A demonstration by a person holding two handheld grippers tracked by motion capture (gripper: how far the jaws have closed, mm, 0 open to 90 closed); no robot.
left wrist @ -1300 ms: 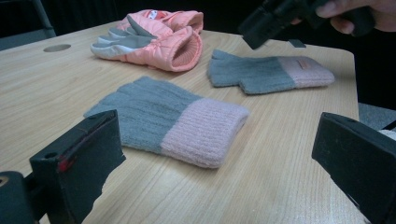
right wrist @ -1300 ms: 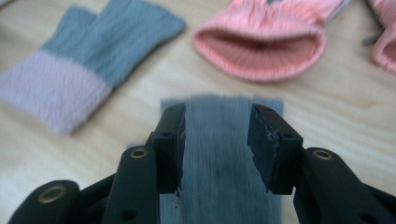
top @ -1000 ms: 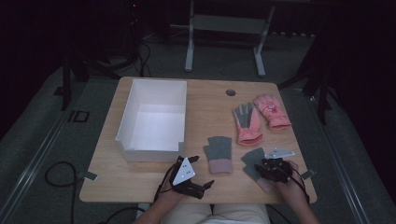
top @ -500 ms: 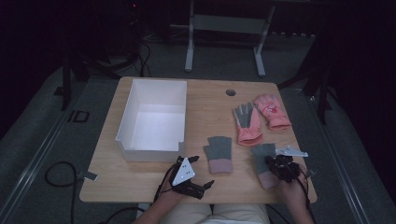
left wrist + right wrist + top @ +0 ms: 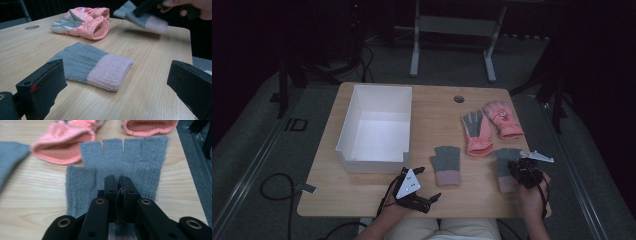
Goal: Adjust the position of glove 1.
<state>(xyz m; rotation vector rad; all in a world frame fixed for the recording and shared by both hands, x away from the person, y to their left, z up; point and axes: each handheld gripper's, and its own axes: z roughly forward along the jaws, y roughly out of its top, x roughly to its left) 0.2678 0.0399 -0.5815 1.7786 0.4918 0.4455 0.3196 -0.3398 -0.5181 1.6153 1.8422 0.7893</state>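
On my left a white open-topped bin stands on the wooden worktop, and my left gripper rests just in front of it, fingers spread wide and empty. The left gripper view looks across a flat grey knitted mitt with a ribbed pink cuff towards two padded salmon gloves. At the right, my right gripper has just closed, fingers pinching the second grey fingerless mitt mid-palm, lifted slightly off the worktop.
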